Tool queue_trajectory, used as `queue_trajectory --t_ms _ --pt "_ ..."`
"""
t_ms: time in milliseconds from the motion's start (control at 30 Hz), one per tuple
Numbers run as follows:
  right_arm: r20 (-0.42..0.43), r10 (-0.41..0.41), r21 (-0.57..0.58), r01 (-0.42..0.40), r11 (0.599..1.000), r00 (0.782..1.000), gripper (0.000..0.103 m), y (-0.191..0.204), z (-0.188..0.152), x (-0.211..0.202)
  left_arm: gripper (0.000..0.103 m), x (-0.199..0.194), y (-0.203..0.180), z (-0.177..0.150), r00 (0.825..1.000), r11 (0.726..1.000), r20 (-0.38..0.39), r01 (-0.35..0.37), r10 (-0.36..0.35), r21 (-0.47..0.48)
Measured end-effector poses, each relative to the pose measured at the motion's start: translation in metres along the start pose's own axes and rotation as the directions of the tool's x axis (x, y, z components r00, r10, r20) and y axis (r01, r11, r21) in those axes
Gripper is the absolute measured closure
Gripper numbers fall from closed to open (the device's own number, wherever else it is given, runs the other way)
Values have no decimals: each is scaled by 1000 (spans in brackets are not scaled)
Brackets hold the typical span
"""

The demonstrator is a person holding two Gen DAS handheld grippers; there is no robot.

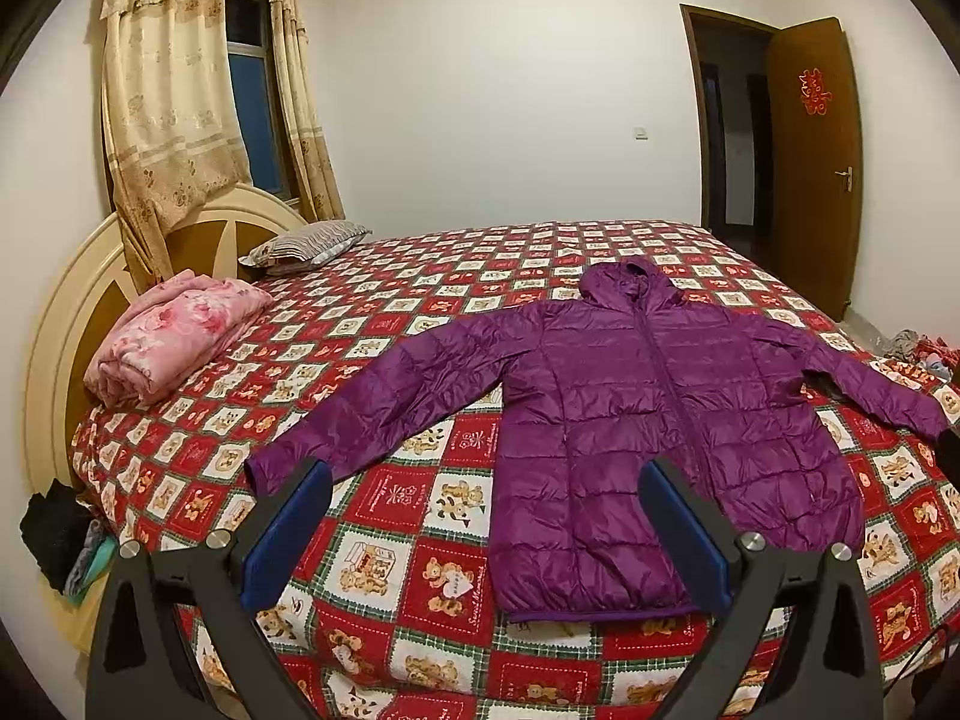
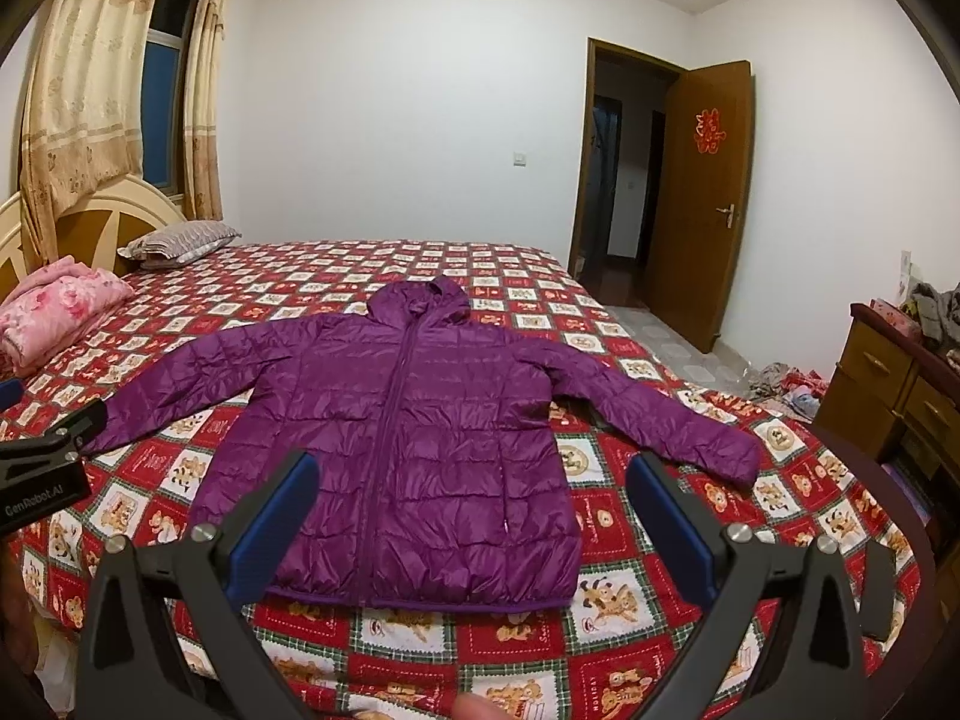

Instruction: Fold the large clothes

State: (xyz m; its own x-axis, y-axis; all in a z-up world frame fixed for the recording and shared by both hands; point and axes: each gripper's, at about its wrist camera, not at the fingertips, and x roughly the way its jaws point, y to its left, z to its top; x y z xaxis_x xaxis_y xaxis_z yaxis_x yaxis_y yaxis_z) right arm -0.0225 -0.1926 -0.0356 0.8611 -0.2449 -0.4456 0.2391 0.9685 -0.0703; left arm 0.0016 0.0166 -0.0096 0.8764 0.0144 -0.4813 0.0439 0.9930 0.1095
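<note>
Pink blanket lies folded by the headboard. Left gripper hovers with fingers spread wide, empty. Purple jacket lies flat on the bed, zipped, sleeves outstretched. Right gripper likewise gapes above the hem, empty.

Jacket: glossy quilted purple cloth. Bedspread beneath it: matt printed cloth. Door beyond the jacket: smooth varnished wood.
</note>
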Motion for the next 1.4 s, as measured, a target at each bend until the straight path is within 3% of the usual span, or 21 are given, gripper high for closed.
queue_trajectory --t_ms 1400 --pt "-17 11 3 -11 1000 1000 0 1 -4 6 1 6 -2 3 1000 1000 -1 -16 16 6"
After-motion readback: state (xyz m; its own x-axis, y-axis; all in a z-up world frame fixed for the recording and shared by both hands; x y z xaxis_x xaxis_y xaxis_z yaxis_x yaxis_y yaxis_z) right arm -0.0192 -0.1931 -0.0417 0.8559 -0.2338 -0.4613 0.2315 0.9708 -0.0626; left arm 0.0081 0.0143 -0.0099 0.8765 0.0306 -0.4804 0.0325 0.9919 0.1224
